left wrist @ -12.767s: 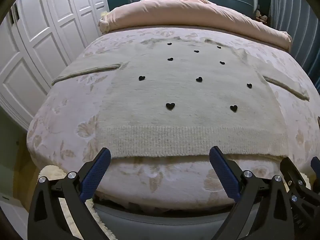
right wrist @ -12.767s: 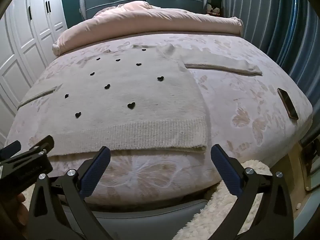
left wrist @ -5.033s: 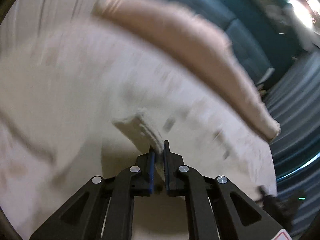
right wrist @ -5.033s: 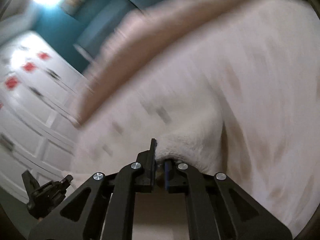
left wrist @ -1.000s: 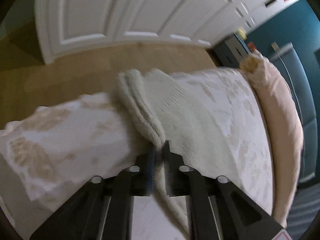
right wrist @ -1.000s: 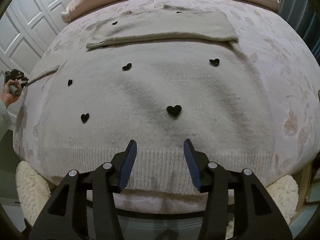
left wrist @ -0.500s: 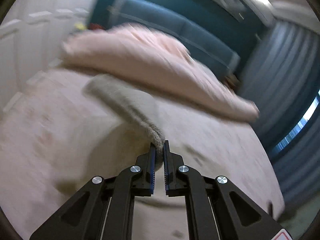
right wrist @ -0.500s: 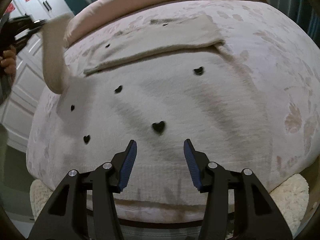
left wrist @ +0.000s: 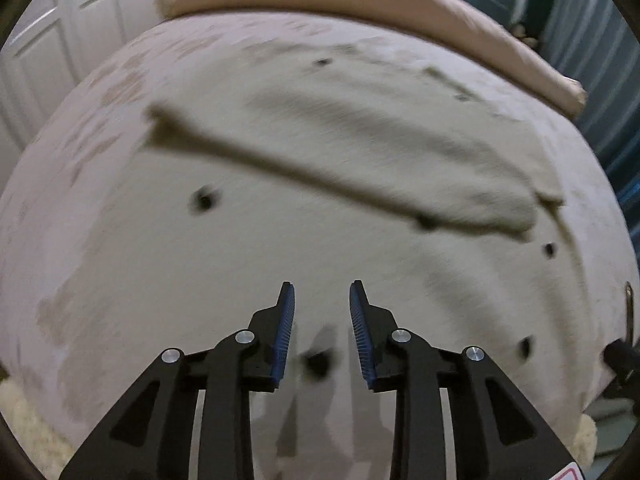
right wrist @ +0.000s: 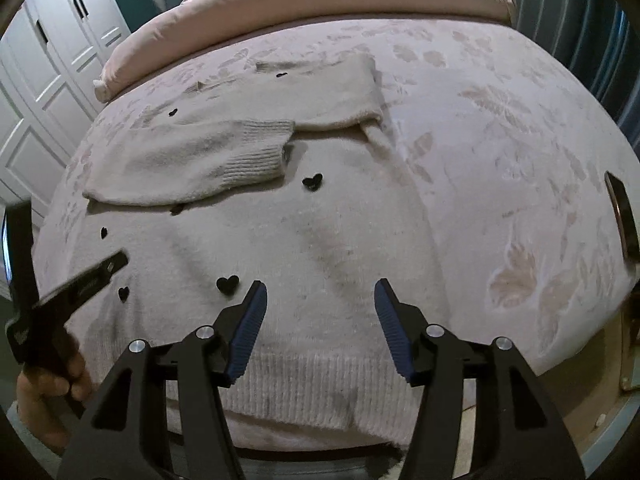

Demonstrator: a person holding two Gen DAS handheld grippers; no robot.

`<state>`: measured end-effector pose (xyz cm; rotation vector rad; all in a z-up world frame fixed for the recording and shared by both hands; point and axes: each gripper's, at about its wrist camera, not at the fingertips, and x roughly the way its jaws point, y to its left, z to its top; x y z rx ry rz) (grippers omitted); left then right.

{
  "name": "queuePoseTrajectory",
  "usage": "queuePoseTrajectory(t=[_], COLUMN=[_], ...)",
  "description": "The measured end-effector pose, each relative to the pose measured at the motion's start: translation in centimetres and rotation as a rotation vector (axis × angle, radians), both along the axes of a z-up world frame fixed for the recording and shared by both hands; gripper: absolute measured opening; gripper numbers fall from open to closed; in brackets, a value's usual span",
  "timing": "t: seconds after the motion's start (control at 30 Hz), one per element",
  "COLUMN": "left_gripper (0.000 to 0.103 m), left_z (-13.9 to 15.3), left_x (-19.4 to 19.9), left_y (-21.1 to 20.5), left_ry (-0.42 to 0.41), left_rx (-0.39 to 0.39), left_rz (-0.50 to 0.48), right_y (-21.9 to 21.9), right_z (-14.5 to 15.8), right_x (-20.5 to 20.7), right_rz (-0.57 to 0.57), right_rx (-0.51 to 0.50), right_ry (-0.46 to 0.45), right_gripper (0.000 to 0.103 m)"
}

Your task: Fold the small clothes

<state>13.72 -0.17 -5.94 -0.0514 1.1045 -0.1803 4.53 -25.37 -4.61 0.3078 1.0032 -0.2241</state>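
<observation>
Progress: roughly halfway. Sweater (right wrist: 304, 248) spread flat on the bed (right wrist: 500, 160), hem at the near edge. Both sleeves already folded across the chest: left sleeve (right wrist: 188, 168) on top, ribbed cuff ending near the centre; right sleeve (right wrist: 320, 96) beneath it, toward the far side. Remaining, by judgement: body fold, hem toward collar, plus any side tuck.

Left tongs (left wrist: 322, 334): jaws apart, just opened, nothing between them, above the sweater body. Right tongs (right wrist: 320, 326): jaws apart and just widened further, empty, above the near hem band.

Materials: sweater of fuzzy cream knit, soft and limp, with ribbed hem and cuffs; small black heart appliqués (right wrist: 227, 283) scattered over the front. Bed cover pale pink, quilted, with faint floral print. Rolled peach duvet (right wrist: 320, 4) along the far edge. Dark flat phone-like object (right wrist: 622, 216) at the right edge of the bed.
</observation>
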Motion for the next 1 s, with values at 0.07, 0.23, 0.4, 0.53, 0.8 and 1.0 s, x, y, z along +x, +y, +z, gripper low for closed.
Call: queuePoseTrajectory(t=[0.07, 0.23, 0.4, 0.53, 0.8, 1.0], left_gripper=[0.028, 0.028, 0.029, 0.029, 0.057, 0.058], left_z=[-0.8, -1.4, -1.9, -1.8, 3.9, 1.8], left_x=[0.1, -1.7, -3.3, -3.2, 4.4, 13.2], left_y=[2.2, 5.1, 5.8, 5.5, 7.9, 12.0], left_ry=[0.041, 0.048, 0.026, 0.02, -0.074, 0.001], left_rx=[-0.014, 0.007, 0.046, 0.073, -0.154, -0.328], left_rz=[0.045, 0.058, 0.006, -0.015, 0.111, 0.33], right_y=[0.2, 1.0, 1.7, 2.1, -0.5, -1.6], right_z=[0.2, 0.4, -0.1, -0.8, 0.3, -1.9], right_x=[0.1, 0.2, 0.5, 1.2, 8.0, 15.5], right_rz=[0.004, 0.016, 0.026, 0.039, 0.044, 0.023], right_rx=[-0.006, -0.01, -0.006, 0.005, 0.119, 0.161], right_ry=[0.0, -0.001, 0.011, 0.026, -0.049, -0.023], right_gripper=[0.054, 0.056, 0.057, 0.057, 0.06, 0.061])
